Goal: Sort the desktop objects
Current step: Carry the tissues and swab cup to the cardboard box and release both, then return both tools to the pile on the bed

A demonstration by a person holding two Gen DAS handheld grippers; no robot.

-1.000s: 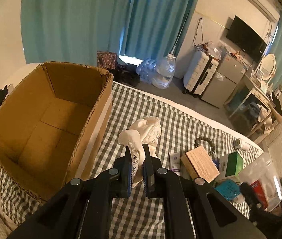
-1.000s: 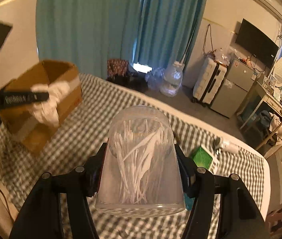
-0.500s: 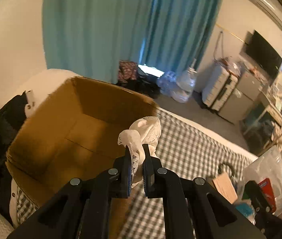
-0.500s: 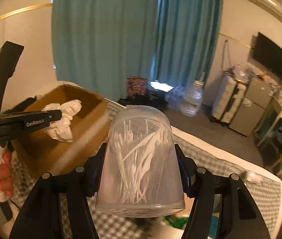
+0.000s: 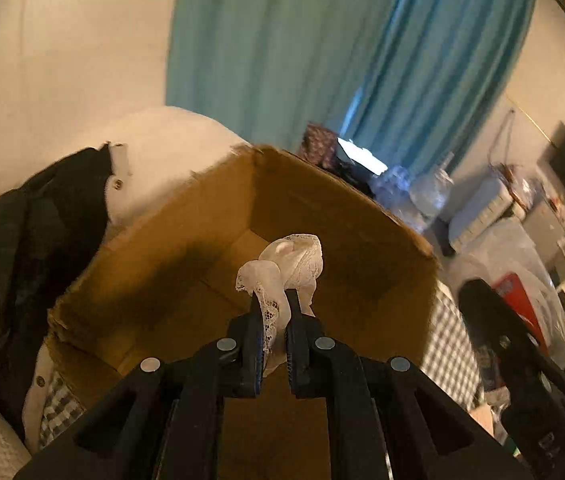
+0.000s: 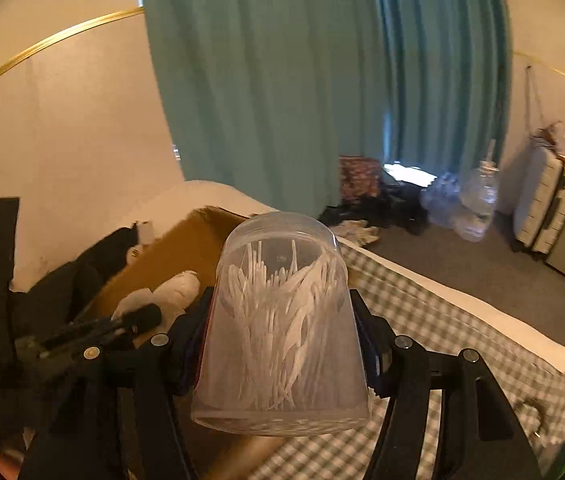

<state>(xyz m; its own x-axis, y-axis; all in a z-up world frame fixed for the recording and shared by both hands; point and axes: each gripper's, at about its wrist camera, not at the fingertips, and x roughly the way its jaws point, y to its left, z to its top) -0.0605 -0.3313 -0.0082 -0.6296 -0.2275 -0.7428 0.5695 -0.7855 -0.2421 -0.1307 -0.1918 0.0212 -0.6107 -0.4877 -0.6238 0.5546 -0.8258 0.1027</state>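
My left gripper (image 5: 273, 300) is shut on a white lace cloth (image 5: 286, 264), which hangs over the open brown cardboard box (image 5: 162, 264). The box's inside looks bare below the cloth. In the right wrist view the same cloth (image 6: 170, 292) and the left gripper (image 6: 138, 318) show above the box (image 6: 198, 240) at the left. My right gripper (image 6: 284, 316) is shut on a clear plastic jar (image 6: 282, 328) full of white sticks, held just right of the box. That jar (image 5: 522, 272) also appears at the right edge of the left wrist view.
The box stands on a bed with a green checked sheet (image 6: 422, 312). A dark garment (image 5: 14, 248) lies left of the box against a white pillow (image 5: 162, 140). Teal curtains (image 6: 282, 80) hang behind. Suitcases (image 6: 546, 200) and water bottles (image 6: 478, 200) stand on the floor.
Both grippers swung left toward the box. The lace cloth went from above the checked sheet to above the box's opening. The jar came up beside the box's right wall.
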